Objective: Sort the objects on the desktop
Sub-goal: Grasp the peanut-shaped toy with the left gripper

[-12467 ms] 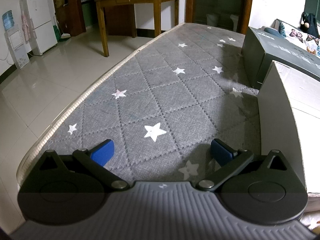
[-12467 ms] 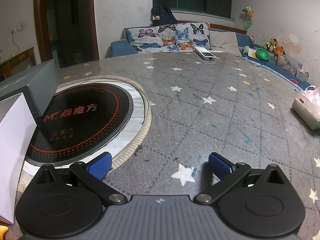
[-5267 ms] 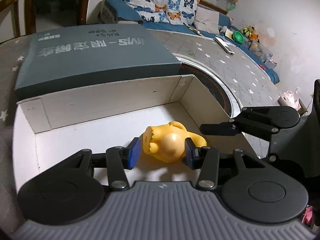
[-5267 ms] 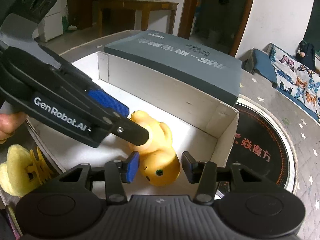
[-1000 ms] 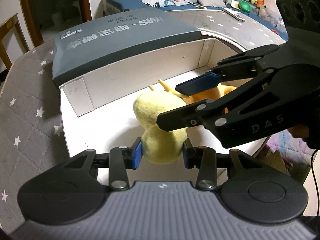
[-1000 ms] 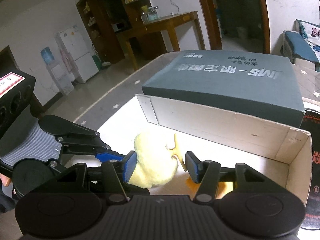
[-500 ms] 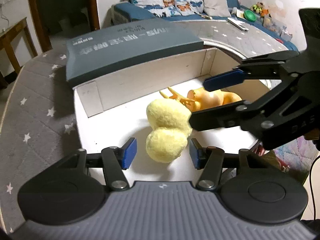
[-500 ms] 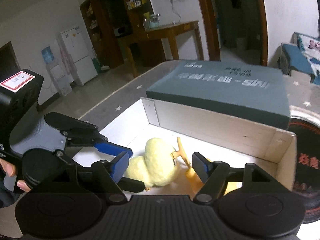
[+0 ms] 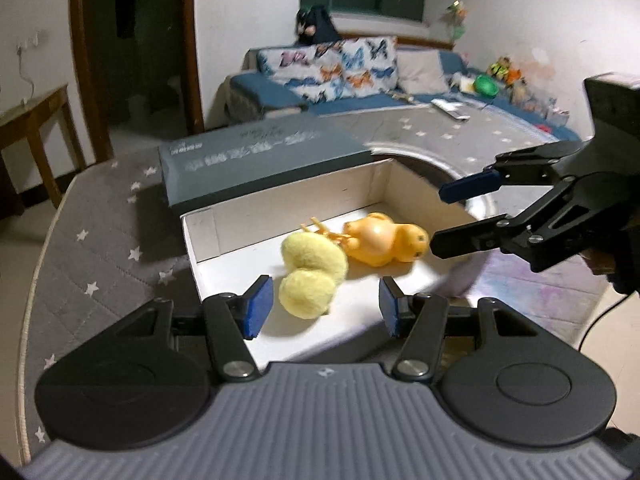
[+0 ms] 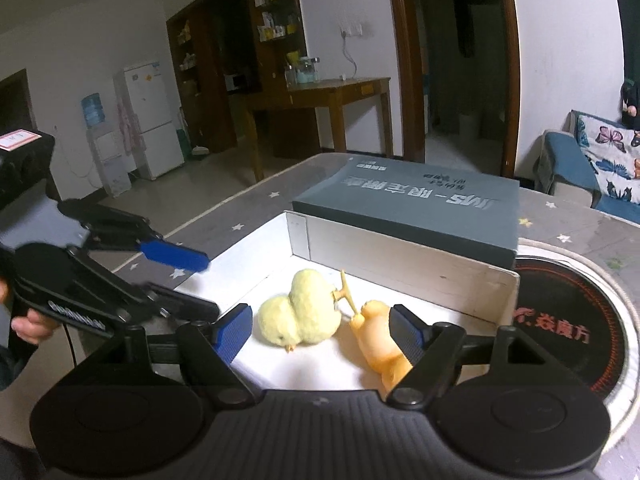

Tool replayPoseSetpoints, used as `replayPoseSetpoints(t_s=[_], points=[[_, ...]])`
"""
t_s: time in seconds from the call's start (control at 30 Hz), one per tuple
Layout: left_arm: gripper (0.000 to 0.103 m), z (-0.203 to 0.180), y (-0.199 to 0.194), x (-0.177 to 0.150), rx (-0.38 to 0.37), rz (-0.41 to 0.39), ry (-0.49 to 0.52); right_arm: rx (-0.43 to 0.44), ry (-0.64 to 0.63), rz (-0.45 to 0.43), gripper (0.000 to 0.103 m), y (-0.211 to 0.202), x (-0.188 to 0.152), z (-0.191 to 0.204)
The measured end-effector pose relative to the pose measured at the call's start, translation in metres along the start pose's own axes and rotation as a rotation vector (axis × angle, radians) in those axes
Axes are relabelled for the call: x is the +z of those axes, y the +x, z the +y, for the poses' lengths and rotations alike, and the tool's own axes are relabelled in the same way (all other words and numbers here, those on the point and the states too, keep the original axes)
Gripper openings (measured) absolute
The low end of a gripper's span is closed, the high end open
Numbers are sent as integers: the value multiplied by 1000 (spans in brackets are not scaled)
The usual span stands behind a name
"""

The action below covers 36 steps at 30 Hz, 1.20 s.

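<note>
left to right: left gripper [image 9: 324,306], jaws apart, gripping nothing; fluffy yellow chick [image 9: 310,270] lying in the white box [image 9: 280,200], touching the orange rubber duck [image 9: 384,242] beside it; right gripper [image 10: 320,334], jaws opening, empty. the 2 toys look light; the chick soft and compressible, best pinched across its round body; the duck smoother, probably slippery.
</note>
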<state>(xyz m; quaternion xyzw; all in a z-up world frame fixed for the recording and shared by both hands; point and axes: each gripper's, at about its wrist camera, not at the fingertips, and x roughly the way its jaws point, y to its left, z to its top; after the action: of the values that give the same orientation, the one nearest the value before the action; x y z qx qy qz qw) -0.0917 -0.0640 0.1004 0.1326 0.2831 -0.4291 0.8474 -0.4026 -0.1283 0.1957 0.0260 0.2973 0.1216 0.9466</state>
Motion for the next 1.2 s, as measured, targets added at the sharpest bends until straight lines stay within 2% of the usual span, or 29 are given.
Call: replayPoseSetpoints(t_s=[0.17,0.33,0.47,0.63,0.77,1.03,1.2], points=[[57,-18,-8,-15,-81,23,32,-12,-9,10,77,-26,-15,3],[57,-39,16,-30,-147,113,61,-14,2,59,77,-34,-32,3],[57,-47,34,-37,-193,155,68,6,0,110,75,-30,-46,8],[57,-51,54,-42,-197,195,80,38,7,158,66,-22,-60,11],[57,-58,66,-42,-219,202,104,34,29,157,66,-21,-63,6],[56,-67,90,-46,-204,238,143,46,59,157,63,-20,-65,1],[46,-67,92,-48,-193,225,159,74,84,154,58,-14,-66,1]])
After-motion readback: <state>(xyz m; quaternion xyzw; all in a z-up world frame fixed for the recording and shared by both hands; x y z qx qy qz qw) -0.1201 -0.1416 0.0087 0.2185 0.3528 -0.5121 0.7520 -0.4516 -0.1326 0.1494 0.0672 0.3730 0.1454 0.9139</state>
